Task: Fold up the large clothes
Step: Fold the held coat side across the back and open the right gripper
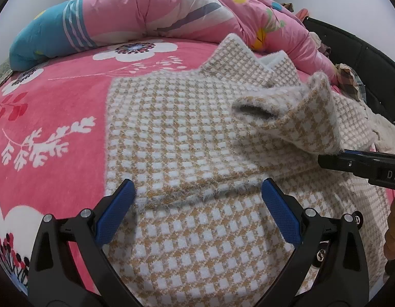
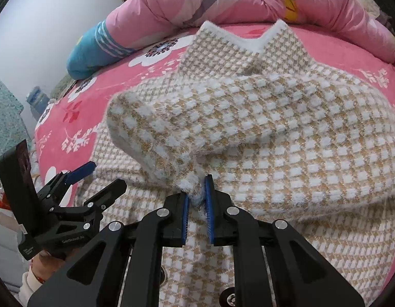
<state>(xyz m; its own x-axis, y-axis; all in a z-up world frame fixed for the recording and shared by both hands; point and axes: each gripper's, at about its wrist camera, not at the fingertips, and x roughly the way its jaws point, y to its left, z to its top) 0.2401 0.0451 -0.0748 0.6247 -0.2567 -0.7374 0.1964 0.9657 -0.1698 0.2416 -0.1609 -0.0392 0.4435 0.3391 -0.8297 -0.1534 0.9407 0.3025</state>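
A fuzzy knit sweater [image 1: 187,133] in a tan-and-white check lies spread flat over the middle of the bed, filling the centre and lower right of the left wrist view, its white-edged neckline toward the top. One sleeve [image 2: 187,125] is lifted off the body of the garment and drapes across the centre of the right wrist view, its open cuff showing as a dark mouth in the right half of the left wrist view. The right gripper [image 2: 198,199], at the lower centre of its own view, has its blue pads nearly together, clamped on a fuzzy edge of that sleeve. The left gripper [image 1: 197,199] sits at the bottom of its own view with its jaws wide apart and nothing between them, poised just above a folded edge of the sweater; in the right wrist view it shows at the lower left, held by a hand [image 2: 47,263]. Beneath the sweater lies a pink floral bedsheet [image 1: 56,107], and along the upper part of both views a bunched pink quilt [image 1: 151,10] with a blue end is piled up.
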